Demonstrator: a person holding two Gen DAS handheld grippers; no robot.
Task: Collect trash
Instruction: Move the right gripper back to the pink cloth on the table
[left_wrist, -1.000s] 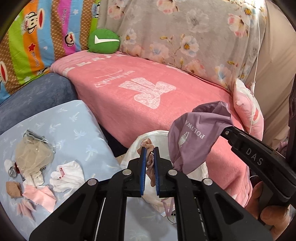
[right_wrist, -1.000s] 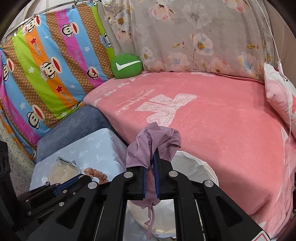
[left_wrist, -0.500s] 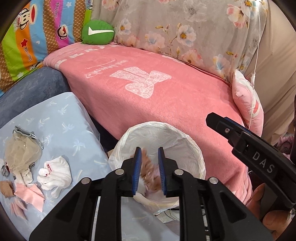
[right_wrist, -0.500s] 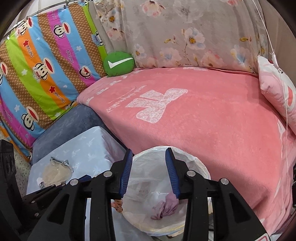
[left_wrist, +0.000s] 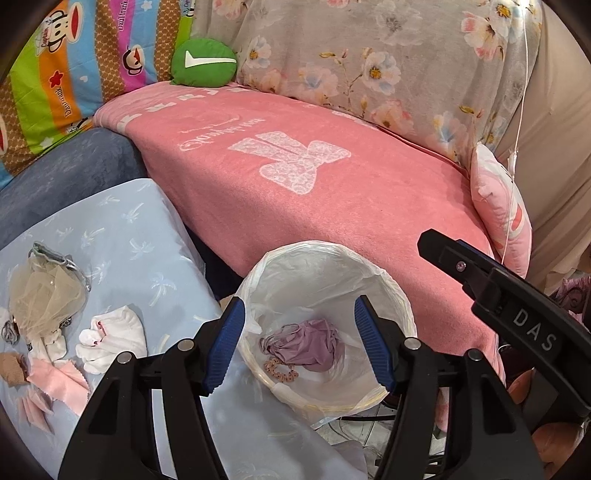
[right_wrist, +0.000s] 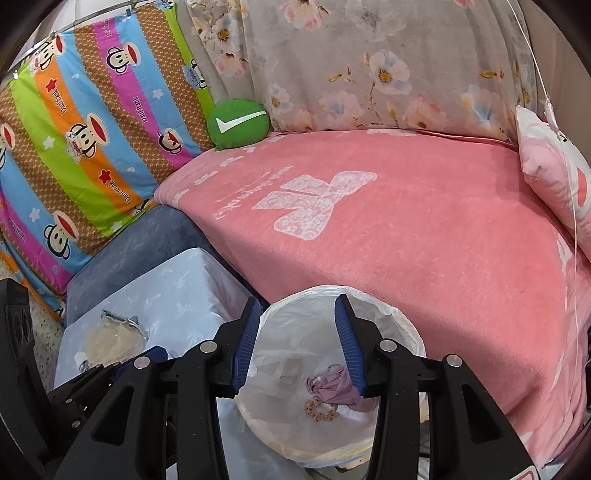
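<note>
A round bin lined with a white plastic bag (left_wrist: 391, 284) stands between the pale blue table and the pink bed; it also shows in the right wrist view (right_wrist: 402, 317). Inside lie a crumpled purple cloth (left_wrist: 310, 345) (right_wrist: 332, 386) and a brown beaded scrunchie (left_wrist: 280, 371) (right_wrist: 321, 410). My left gripper (left_wrist: 299, 343) is open and empty above the bin. My right gripper (right_wrist: 297, 347) is open and empty above the bin too; its black body shows in the left wrist view (left_wrist: 517, 314). On the table lie a white crumpled cloth (left_wrist: 110, 339), pink paper scraps (left_wrist: 55, 384) and a beige mesh pouch (left_wrist: 44, 295).
The pale blue table (left_wrist: 122, 236) is at the left, its edge next to the bin. The pink bed blanket (left_wrist: 314, 177) fills the middle, with a pink pillow (left_wrist: 498, 206) at right and a green cushion (left_wrist: 203, 62) behind. Cables lie on the floor under the bin.
Both grippers opened over the bin. The purple cloth dropped from the right gripper and the brown scrunchie from the left; both now lie in the bin.
</note>
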